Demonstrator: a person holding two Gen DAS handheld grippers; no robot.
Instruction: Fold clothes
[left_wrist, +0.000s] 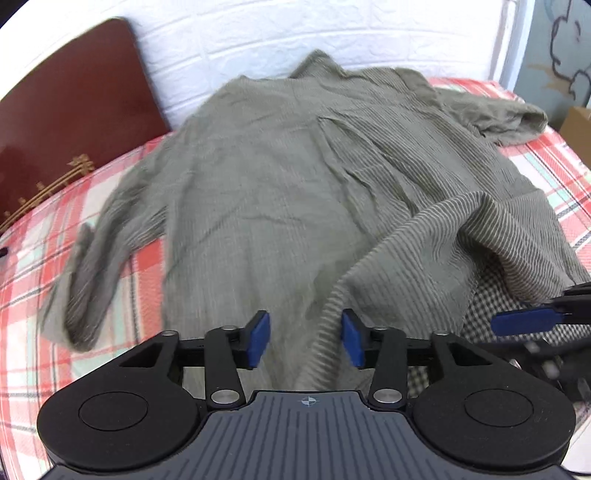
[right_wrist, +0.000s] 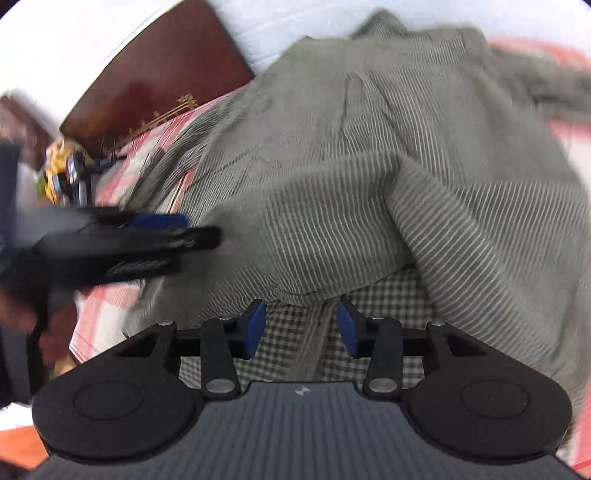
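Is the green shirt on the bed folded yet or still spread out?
Mostly spread: the shirt lies flat on the plaid bedsheet, sleeves out; only its near hem corner is turned up.

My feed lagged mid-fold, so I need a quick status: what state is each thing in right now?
Grey-green shirt: spread on the bed, near right corner flipped over, checked lining showing.
Near sleeve: stretched out across the plaid sheet.
Far sleeve: bunched up.
Left gripper: open, fingers either side of the shirt's edge.
Right gripper: open, over the checked lining.
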